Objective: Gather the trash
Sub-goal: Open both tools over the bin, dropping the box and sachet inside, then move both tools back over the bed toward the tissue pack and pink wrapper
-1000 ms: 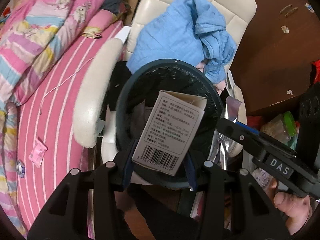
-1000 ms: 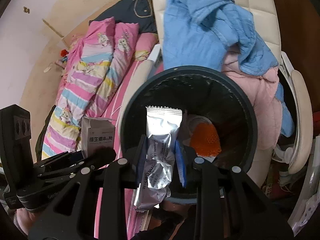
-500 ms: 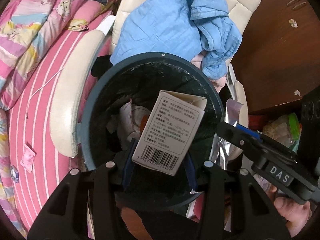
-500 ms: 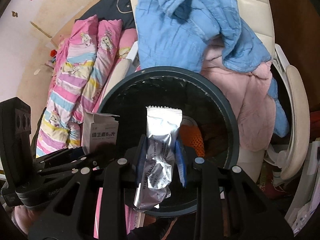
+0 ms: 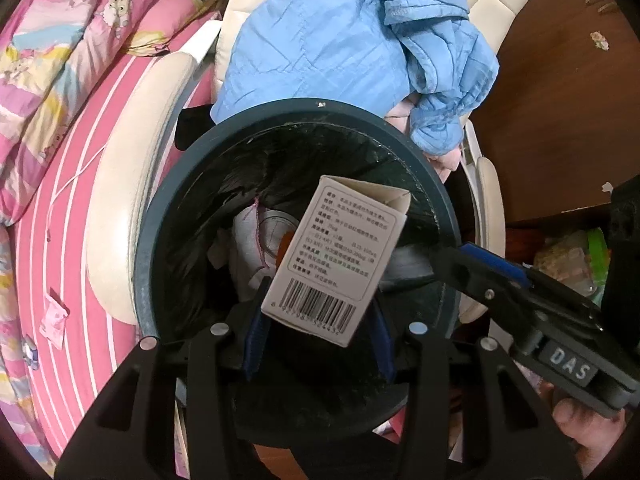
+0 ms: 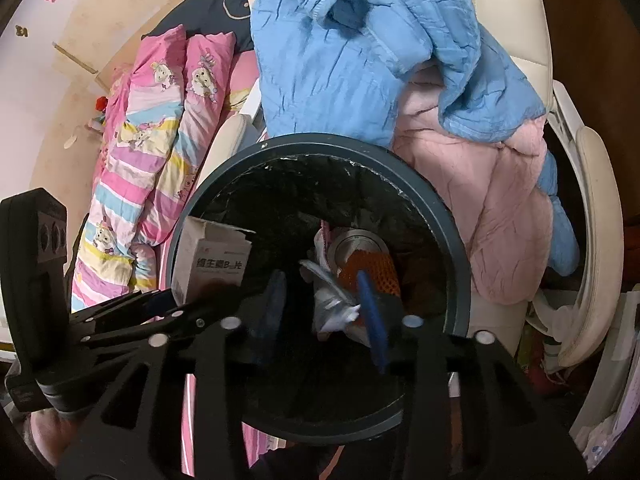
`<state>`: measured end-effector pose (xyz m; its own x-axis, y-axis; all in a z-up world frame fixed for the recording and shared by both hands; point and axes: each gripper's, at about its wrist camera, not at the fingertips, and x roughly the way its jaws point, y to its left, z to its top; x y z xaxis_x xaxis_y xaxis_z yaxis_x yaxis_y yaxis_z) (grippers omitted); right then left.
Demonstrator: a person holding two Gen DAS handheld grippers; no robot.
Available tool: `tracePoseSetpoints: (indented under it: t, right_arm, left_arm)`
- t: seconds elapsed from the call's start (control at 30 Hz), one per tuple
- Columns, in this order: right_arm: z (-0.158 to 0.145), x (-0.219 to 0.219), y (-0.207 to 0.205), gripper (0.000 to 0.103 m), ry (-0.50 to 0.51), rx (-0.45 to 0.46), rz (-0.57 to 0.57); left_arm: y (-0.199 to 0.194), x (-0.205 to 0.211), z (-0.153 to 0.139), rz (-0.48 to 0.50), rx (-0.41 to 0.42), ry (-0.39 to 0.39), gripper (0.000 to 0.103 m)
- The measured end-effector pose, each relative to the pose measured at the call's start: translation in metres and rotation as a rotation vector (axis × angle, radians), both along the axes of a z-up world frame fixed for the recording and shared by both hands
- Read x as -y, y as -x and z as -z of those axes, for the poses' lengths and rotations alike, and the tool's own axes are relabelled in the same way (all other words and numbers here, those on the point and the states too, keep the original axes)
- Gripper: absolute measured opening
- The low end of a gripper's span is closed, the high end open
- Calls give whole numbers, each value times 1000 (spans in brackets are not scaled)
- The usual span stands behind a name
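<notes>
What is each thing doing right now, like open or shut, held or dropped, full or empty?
Left gripper: shut on the white box, over the bin.
White box: held, top flap open.
Right gripper: jaws just opened, nothing between them.
Silver packet: dropped, lying in the bin.
Bin: open, lined with a black bag, some trash at the bottom.
Blue jacket: crumpled over the chair.

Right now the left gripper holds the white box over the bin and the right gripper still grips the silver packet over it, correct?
Not quite. The right gripper is empty: its jaws have just been opening, and the right wrist view shows nothing between them, only trash down in the bin. The left gripper does hold the white box over the bin.
</notes>
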<state>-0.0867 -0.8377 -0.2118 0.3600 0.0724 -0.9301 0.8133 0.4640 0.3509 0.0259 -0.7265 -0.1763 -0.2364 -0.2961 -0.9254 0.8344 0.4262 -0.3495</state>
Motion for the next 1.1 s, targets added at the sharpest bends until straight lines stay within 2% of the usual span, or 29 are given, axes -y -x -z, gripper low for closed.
tracePoseSetpoints:
  t: [0.17, 0.53, 0.7, 0.83, 0.87, 1.1]
  right_arm:
    - [0, 2, 5, 48, 1, -2, 14]
    - [-12, -1, 6, 56, 57, -13, 10]
    - [-21, -4, 3, 77, 103, -22, 16]
    - [-30, -11, -4, 82, 145, -30, 9]
    - [-33, -14, -6, 86, 156, -32, 7]
    - [-54, -43, -27, 93, 242, -37, -37]
  left_arm:
    - [3, 5, 4, 13, 4, -9, 46]
    - [4, 3, -1, 7, 33, -1, 66]
    - [-3, -6, -4, -19, 44, 3, 73]
    - [-6, -15, -10, -29, 64, 18, 78]
    - [-7, -18, -11, -33, 68, 21, 79]
    - [-21, -52, -16, -70, 81, 25, 81]
